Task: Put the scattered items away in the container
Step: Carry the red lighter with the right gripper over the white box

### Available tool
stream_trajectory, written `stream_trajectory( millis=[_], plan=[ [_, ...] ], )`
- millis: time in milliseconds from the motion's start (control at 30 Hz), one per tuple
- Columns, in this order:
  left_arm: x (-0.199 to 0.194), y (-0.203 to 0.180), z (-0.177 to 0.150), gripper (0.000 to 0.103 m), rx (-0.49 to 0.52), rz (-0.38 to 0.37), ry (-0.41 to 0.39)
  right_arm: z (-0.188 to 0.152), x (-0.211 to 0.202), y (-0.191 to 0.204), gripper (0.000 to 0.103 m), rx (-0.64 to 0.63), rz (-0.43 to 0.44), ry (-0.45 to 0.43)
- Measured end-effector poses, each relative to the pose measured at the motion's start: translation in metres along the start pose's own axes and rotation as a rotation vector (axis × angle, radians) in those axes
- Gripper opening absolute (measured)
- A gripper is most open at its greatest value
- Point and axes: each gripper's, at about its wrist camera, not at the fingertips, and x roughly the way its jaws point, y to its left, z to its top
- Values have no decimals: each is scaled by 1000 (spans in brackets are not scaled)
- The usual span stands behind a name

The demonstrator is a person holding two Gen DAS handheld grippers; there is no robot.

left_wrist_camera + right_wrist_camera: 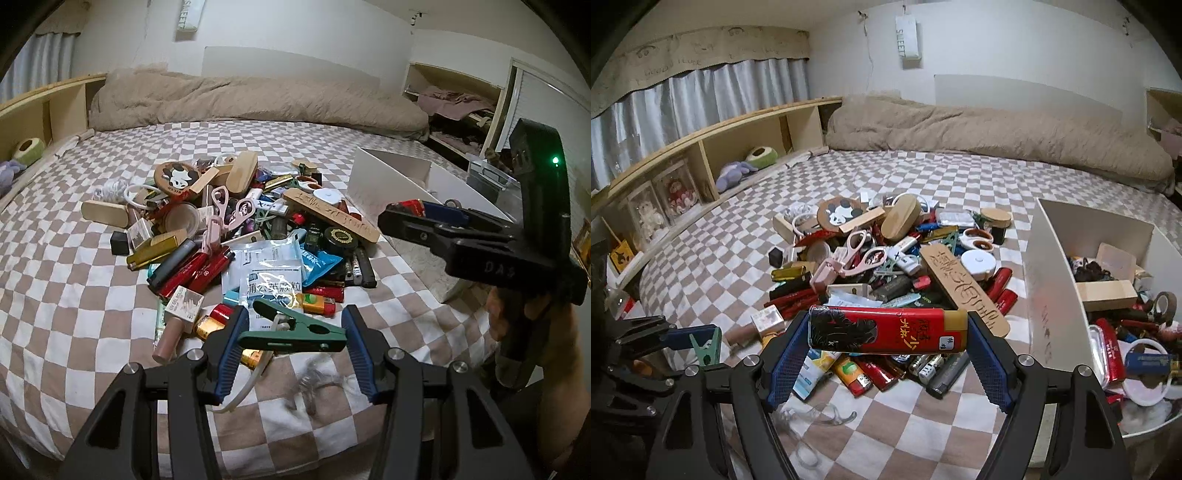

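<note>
Up close in the left wrist view, the left gripper (291, 332) has its blue fingers (229, 347) clamped on a green clothes peg (295, 328), held crosswise above the checked bed sheet (74, 295). Just beyond it lies the heap of scattered items (236, 229): lighters, sachets, pink scissors (236, 210) and a carved wooden plaque (332, 214). To the right, the right gripper (417, 216) sits in front of the white container (384, 173).

Next, in the right wrist view, the right gripper (886, 332) has its fingers (786, 354) pressed on both ends of a red lighter (886, 330), raised over the heap (886, 258). Beside the heap on the right, the white container (1052, 295) already holds several items. The left gripper (705, 345) with its peg (703, 349) shows at lower left.
</note>
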Motion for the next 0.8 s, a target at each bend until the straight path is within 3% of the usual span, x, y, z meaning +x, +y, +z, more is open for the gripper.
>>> stream_trajectory(
  millis=[467, 800],
  plan=[
    [-10, -15, 26, 52, 19, 4, -80, 12, -35, -19, 82, 37, -31, -100],
    [-7, -42, 57, 52, 49, -27, -149, 20, -69, -66, 82, 97, -171, -165]
  ],
)
